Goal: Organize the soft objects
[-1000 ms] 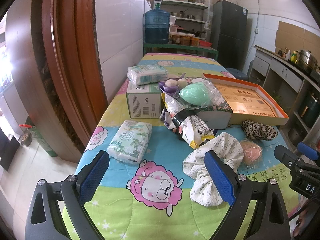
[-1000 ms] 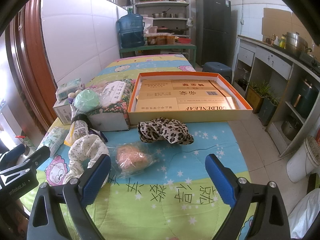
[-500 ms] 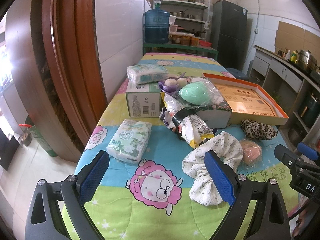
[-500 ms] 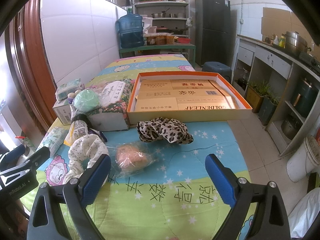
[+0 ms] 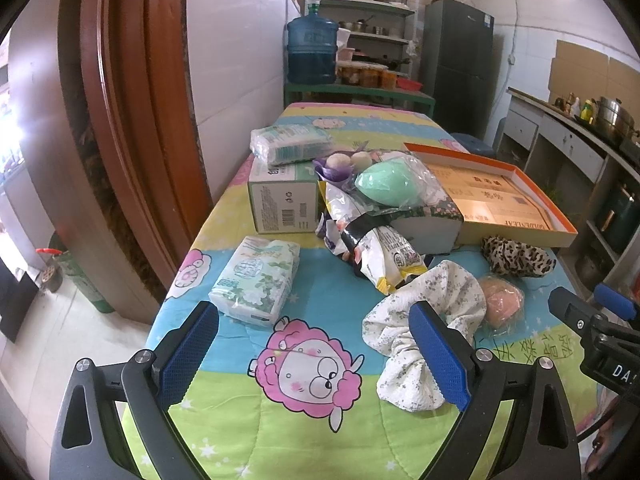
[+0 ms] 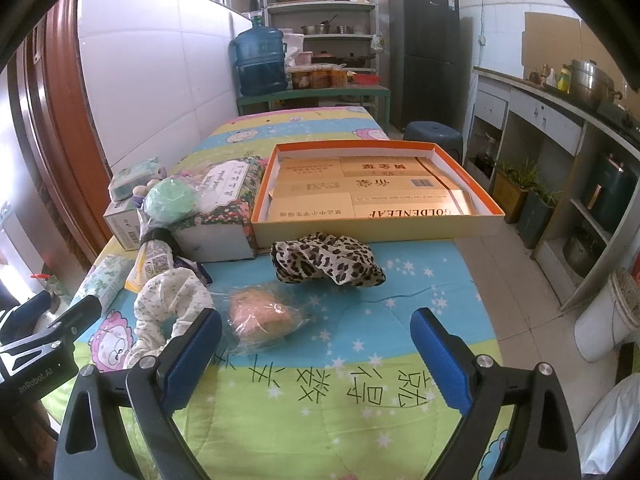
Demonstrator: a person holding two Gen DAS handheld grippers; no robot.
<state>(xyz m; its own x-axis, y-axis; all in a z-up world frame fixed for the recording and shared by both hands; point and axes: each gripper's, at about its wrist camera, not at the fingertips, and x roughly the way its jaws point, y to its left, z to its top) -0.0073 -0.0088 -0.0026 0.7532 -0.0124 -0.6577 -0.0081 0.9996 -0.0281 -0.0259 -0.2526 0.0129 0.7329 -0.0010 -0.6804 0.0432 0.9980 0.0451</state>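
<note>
Soft items lie scattered on a cartoon quilt. A white floral scrunchie (image 5: 432, 312) (image 6: 168, 300) lies beside a pink sponge in clear wrap (image 5: 500, 306) (image 6: 260, 316). A leopard scrunchie (image 6: 326, 260) (image 5: 518, 256) rests in front of the orange-rimmed box (image 6: 460, 220) (image 5: 532, 200). A green sponge in plastic (image 5: 386, 188) (image 6: 170, 200) sits on a floral box. A tissue pack (image 5: 258, 276) lies at the left. My left gripper (image 5: 314, 356) is open above the near quilt, its right pad in front of the floral scrunchie. My right gripper (image 6: 316, 358) is open, just short of the pink sponge.
A green carton (image 5: 284, 204) with a tissue pack (image 5: 290, 144) on top stands at the back left, beside a snack bag (image 5: 384, 252). A wooden door frame (image 5: 132, 120) flanks the left. A counter (image 6: 560, 112), blue stool (image 6: 432, 132) and white bucket (image 6: 608, 320) stand on the right.
The left wrist view has shifted slightly, with the objects drifting a little left in frame. Both grippers stay open and nothing on the quilt has moved.
</note>
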